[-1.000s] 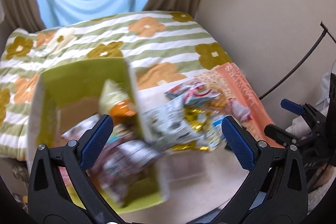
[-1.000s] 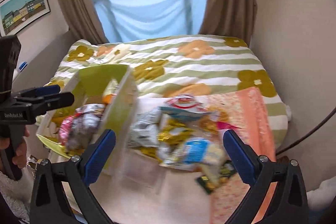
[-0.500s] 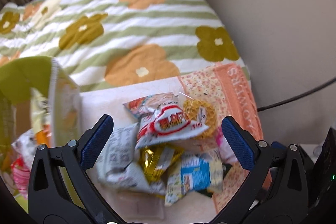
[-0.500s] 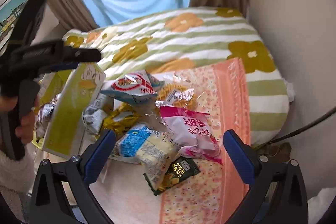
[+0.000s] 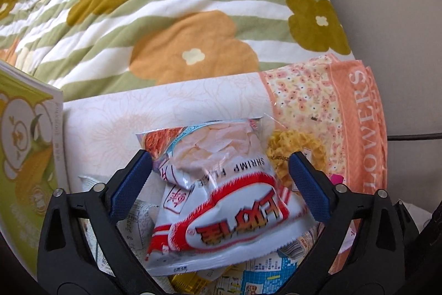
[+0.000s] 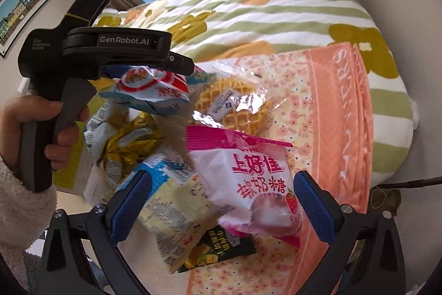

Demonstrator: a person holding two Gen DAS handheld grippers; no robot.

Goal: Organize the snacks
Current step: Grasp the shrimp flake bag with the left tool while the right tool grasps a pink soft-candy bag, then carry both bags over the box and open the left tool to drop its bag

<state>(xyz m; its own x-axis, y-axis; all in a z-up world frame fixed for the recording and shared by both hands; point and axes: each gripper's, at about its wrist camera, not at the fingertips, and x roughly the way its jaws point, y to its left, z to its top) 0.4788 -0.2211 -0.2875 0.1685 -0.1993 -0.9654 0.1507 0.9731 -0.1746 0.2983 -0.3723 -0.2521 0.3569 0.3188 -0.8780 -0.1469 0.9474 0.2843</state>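
Both grippers hovered over the snack pile

The left gripper framed a shrimp-flavour chip bag — jaws open; the right gripper, lower centre, stood open above a pink candy bag.

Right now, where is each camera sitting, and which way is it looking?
Left wrist: sits on the left gripper, looking down along its open fingers at the shrimp chips bag; only the fingers show.
Right wrist: sits on the right gripper, aimed at the pink candy bag; the left hand shows too.
Shared: the shrimp chips bag, the waffle packet and the flowered blanket.
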